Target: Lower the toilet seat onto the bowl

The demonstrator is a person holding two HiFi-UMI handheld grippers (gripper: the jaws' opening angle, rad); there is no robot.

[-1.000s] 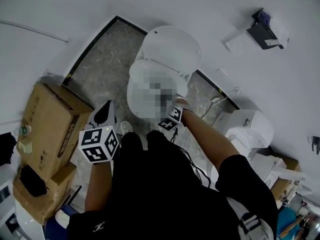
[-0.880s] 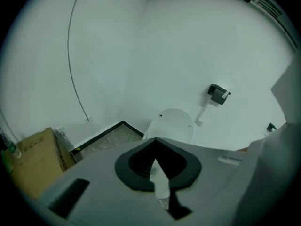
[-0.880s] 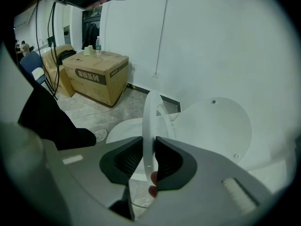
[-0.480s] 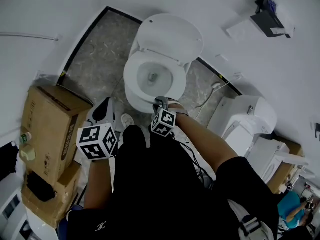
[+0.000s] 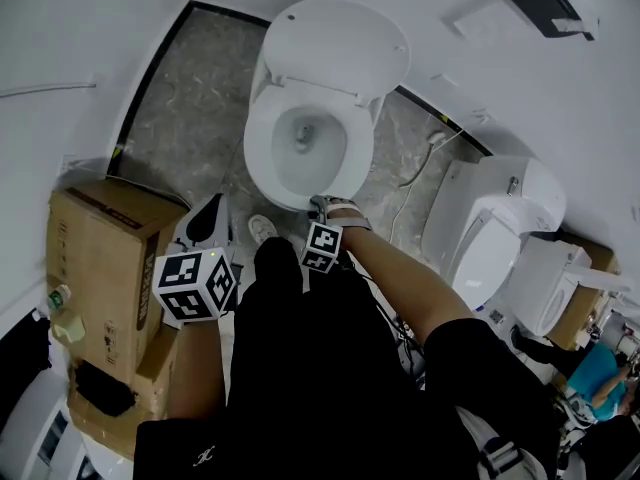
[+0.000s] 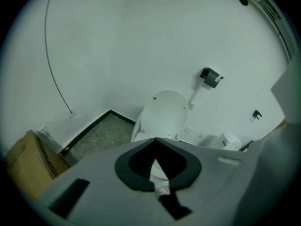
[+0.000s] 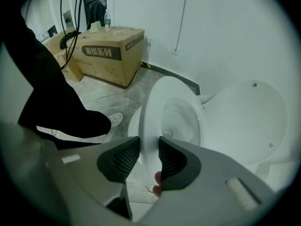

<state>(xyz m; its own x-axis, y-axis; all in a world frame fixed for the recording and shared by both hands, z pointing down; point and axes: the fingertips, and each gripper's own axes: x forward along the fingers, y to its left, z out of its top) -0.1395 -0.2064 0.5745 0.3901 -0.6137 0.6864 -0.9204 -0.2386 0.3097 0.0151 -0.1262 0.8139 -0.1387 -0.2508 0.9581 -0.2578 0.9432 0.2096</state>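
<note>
The white toilet seat (image 5: 258,153) lies flat on the bowl, and the lid (image 5: 340,48) stands up behind it. My right gripper (image 5: 322,204) points steeply down at the seat's front rim. In the right gripper view its jaws (image 7: 149,152) straddle the seat's front edge (image 7: 153,112). They have just been opening, and a gap shows beside the left pad, so the gripper is open. My left gripper (image 5: 208,216) hangs left of the bowl, away from it. Its tips (image 6: 155,140) meet, so it is shut on nothing, and the lid (image 6: 164,114) shows beyond them.
Stacked cardboard boxes (image 5: 100,258) fill the floor at the left. Two more white toilets (image 5: 490,238) stand at the right, with a cable (image 5: 410,183) on the floor before them. A paper holder (image 6: 211,76) hangs on the wall. My shoe (image 5: 262,230) is by the bowl's base.
The seat, half raised a second ago, has come down flat onto the bowl. My right gripper sank with it to the front rim. The left gripper dropped a little.
</note>
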